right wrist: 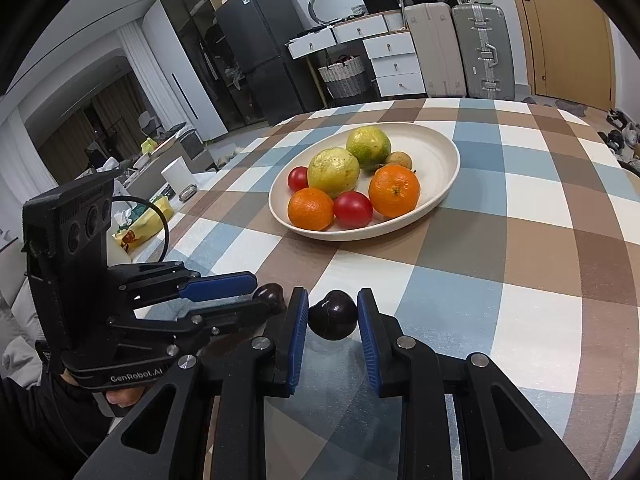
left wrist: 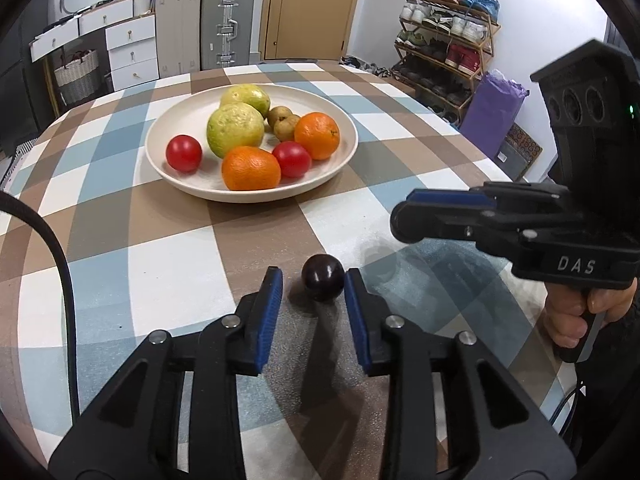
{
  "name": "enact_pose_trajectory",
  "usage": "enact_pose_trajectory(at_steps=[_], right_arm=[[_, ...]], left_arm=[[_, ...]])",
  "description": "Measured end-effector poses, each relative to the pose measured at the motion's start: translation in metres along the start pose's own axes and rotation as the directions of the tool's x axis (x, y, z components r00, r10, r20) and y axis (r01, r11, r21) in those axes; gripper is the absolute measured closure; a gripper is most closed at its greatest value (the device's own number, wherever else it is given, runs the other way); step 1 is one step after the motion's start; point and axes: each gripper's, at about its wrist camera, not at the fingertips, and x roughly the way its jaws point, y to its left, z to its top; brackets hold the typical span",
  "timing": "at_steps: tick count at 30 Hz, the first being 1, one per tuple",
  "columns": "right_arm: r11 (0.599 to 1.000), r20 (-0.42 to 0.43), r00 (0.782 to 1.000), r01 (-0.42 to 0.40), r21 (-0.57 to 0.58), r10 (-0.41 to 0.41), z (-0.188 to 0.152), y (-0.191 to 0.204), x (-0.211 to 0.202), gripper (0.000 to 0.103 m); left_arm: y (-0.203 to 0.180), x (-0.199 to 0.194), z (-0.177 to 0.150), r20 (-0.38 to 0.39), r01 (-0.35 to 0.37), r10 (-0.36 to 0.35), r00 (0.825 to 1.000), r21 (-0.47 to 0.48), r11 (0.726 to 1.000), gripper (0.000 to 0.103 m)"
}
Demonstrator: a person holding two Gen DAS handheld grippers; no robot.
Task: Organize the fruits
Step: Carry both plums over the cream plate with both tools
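A cream plate [left wrist: 168, 128] [right wrist: 440, 148] on the checked tablecloth holds two green guavas, two oranges, two red tomatoes and small brown fruits. A dark round fruit [left wrist: 322, 282] lies on the cloth between the fingers of my left gripper [left wrist: 314, 286], touching the right pad; the jaws stand apart. My right gripper [right wrist: 333, 312] is shut on a second dark fruit [right wrist: 333, 318] and holds it a little above the cloth. The right gripper also shows from the side in the left wrist view [left wrist: 412, 220]. The left gripper shows in the right wrist view [right wrist: 260, 292] beside the first dark fruit [right wrist: 271, 294].
The round table's far edge [left wrist: 280, 66] lies behind the plate. Beyond it stand suitcases [left wrist: 226, 24], drawers, a door and a shoe rack [left wrist: 444, 40]. A black cable [left wrist: 60, 264] crosses the left side of the table.
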Motion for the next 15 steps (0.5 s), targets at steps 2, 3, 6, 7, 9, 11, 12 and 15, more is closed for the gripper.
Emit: enact_pose_trajectory(at_steps=[2,3,6,7,9,11,12,15], right_arm=[[1.0,0.005,1.0,0.001,0.001,-0.001,0.0,-0.001,-0.002,0.077],[1.0,0.007,1.0,0.001,0.003,-0.001,0.0,-0.002,-0.003,0.077],[1.0,0.01,1.0,0.002,0.009,-0.002,0.001,-0.003,-0.004,0.077],[1.0,0.011,1.0,0.003,0.009,-0.003,0.001,-0.004,-0.004,0.077],[1.0,0.014,1.0,0.003,0.01,-0.003,0.001,-0.004,-0.006,0.077],[1.0,0.016,1.0,0.002,0.015,-0.002,0.002,-0.005,-0.006,0.077],[1.0,0.016,1.0,0.003,0.014,-0.003,0.002,-0.005,-0.006,0.077],[1.0,0.017,1.0,0.003,0.014,-0.003,0.003,-0.005,-0.005,0.077]], left_arm=[[-0.003,0.002,0.001,-0.001,-0.003,0.003,1.0,0.011,1.0,0.074],[-0.004,0.003,0.001,-0.004,0.0,0.0,1.0,0.014,1.0,0.074],[-0.008,0.009,0.002,-0.028,0.017,-0.016,0.999,0.025,1.0,0.075],[-0.009,0.01,0.003,-0.029,0.03,-0.029,0.999,0.029,0.999,0.083],[-0.011,0.008,0.003,-0.015,0.037,-0.036,0.999,0.037,0.999,0.084],[-0.013,0.005,0.004,0.002,0.039,-0.039,0.999,0.048,0.998,0.084],[-0.013,0.004,0.004,0.007,0.041,-0.042,0.999,0.048,0.998,0.084],[-0.009,0.0,0.005,0.025,0.034,-0.035,0.999,0.038,0.999,0.084]])
